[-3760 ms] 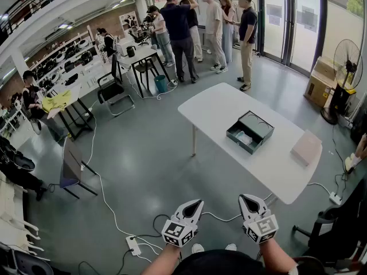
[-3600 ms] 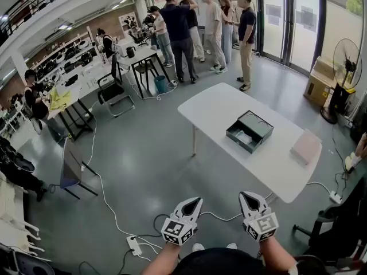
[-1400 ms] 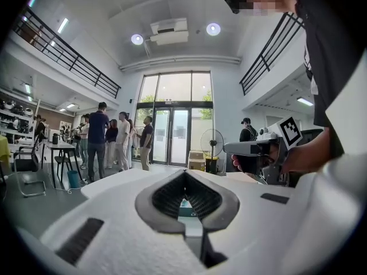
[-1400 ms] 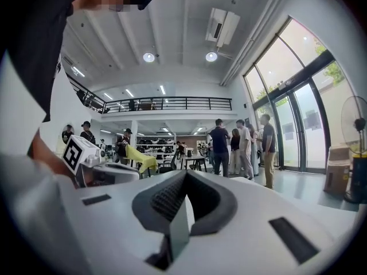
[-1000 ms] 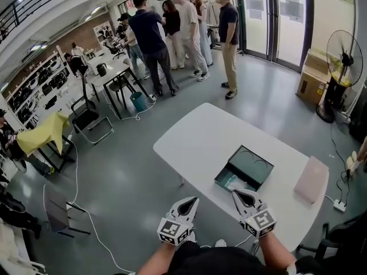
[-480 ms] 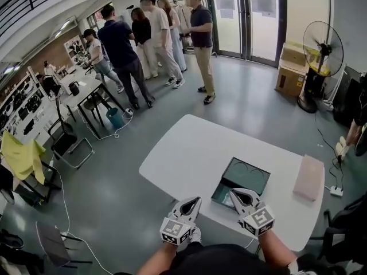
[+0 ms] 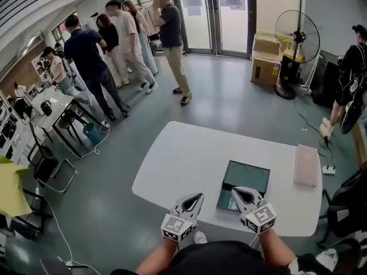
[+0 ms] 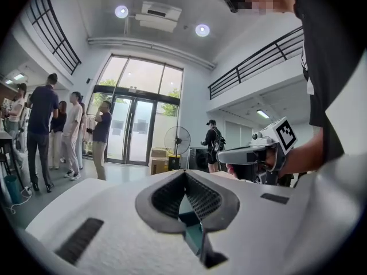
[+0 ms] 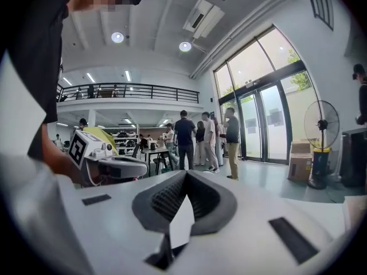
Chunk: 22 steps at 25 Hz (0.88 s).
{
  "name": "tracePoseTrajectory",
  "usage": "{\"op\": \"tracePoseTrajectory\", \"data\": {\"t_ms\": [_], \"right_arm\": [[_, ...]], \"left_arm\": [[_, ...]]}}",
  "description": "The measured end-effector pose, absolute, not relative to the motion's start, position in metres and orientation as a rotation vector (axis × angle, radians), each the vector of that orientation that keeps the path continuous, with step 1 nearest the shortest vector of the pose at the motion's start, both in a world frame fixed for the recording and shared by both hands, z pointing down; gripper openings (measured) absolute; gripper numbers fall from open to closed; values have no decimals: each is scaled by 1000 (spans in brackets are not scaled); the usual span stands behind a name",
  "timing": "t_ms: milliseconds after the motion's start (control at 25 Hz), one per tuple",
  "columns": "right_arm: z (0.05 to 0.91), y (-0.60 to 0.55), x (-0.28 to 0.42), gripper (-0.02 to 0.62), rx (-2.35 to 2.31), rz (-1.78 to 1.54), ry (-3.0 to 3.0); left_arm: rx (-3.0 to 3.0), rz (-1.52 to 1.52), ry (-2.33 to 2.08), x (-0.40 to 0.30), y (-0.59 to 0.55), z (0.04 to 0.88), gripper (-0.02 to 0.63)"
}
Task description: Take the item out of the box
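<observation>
White table (image 7: 183, 159): open box (image 7: 246, 179) seen whole in head view only; left tongs (image 7: 198, 197), right tongs (image 7: 237, 191) closed together, empty.

Bright, even daylight under a hard fisheye bend.
Light floods in through the tall glass doors (image 7: 198, 16), helped by round recessed ceiling lights (image 8: 202, 30), and the glossy grey floor (image 7: 229, 96) gleams pale before the doors. Shadows are soft. All views curve at their edges. Both gripper views fade into black corners, and in them the left hand-held gripper (image 8: 184, 173) and right hand-held gripper (image 9: 186, 173) loom close, soft and grainy.
</observation>
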State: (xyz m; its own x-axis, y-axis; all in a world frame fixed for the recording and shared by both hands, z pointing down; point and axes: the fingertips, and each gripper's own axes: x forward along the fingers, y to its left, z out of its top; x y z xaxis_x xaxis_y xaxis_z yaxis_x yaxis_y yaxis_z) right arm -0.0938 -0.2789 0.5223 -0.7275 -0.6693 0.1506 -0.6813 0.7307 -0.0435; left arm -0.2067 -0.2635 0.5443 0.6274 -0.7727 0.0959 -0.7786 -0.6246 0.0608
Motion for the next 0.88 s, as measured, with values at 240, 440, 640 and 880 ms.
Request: {"op": "tracePoseTrajectory", "data": {"t_ms": [240, 440, 640, 880], "right_arm": [[531, -283, -81, 6, 1203, 175, -2733], [544, -288, -57, 6, 1191, 155, -2656], [557, -293, -40, 6, 1166, 98, -2592], [582, -293, -24, 84, 1058, 111, -2527]], "left_arm": [[2815, 115, -1179, -196, -280, 548, 9], [2840, 148, -1151, -172, -296, 552, 9], [2821, 142, -1146, -159, -304, 561, 9], [2804, 161, -1137, -140, -305, 571, 9]]}}
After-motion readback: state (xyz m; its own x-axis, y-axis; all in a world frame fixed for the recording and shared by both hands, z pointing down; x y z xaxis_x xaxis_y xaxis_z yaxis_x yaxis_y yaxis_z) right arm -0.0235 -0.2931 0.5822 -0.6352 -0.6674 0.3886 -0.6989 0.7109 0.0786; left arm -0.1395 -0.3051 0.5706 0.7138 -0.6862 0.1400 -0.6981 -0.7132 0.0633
